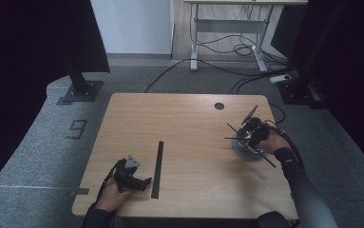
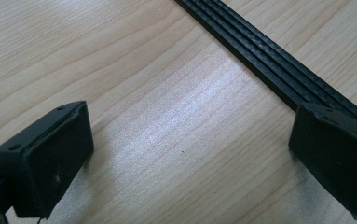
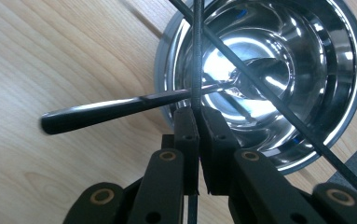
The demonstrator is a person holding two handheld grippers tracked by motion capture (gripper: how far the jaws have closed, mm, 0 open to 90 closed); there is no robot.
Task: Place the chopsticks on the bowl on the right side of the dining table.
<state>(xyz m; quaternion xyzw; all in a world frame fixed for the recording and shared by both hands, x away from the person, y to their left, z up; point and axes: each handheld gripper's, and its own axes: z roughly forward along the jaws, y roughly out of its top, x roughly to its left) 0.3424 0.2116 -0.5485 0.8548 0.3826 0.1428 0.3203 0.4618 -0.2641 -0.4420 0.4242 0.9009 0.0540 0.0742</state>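
A light wooden table [image 1: 189, 142] is seen from above, with a person's forearms entering from the bottom edge. At the left, the left gripper [image 1: 144, 183] is held low near the table's front edge, its 2 black jaws spread wide apart with nothing but bare wood between them. Just beside its jaws, a long flat black strip [image 1: 158, 168] is laid on the wood, running away from the person; in the left gripper view this ribbed strip [image 2: 269, 60] is seen passing right against the far jaw, though whether it is touched cannot be told. Near the table's far edge a small round dark hole [image 1: 219, 106] is set into the top. At the right, the right gripper [image 3: 198, 116] is held over a shiny steel bowl [image 3: 334, 121] standing near the table's right edge. Its jaws are pressed together on a thin black rod [image 3: 197, 56], clamped upright between them. A spoon with a dark handle [image 3: 106, 112] is resting in the bowl, its handle sticking out over the rim, and another thin black rod [image 3: 278, 102] is crossing over the bowl.
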